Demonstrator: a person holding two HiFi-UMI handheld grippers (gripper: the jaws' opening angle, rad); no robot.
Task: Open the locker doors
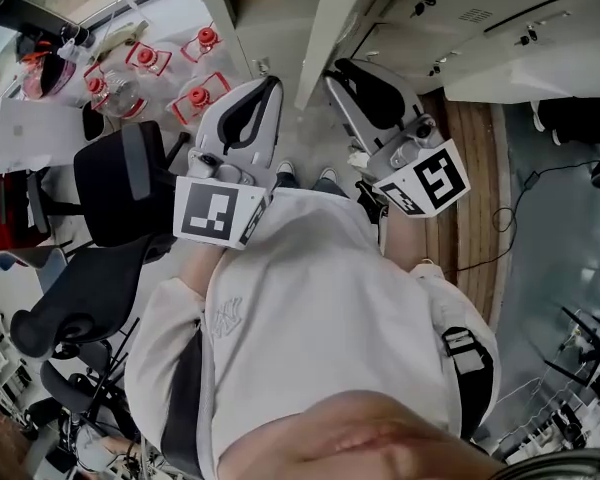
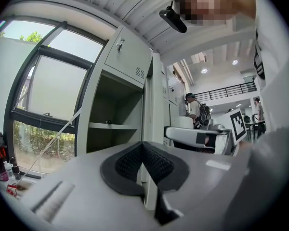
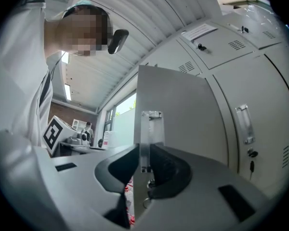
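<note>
Left of the left claw (image 2: 142,146), a tall dark-framed glass window (image 2: 53,90) lets daylight in under a white ribbed ceiling (image 2: 101,4). A black office chair (image 1: 120,183) stands on that side; right of the right claw (image 1: 336,68) runs a brown wooden floor strip (image 1: 470,168).

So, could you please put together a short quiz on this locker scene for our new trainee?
1. True or false: every locker compartment in view is closed.
2. What stands between the jaws of the right gripper?
3. In the head view, what lies on the floor beyond the office chair? A) cardboard boxes B) clear jugs with red caps C) traffic cones

Key:
1. False: one compartment stands open, its shelf showing.
2. The edge of an open locker door, with its metal latch strip.
3. B.
</note>
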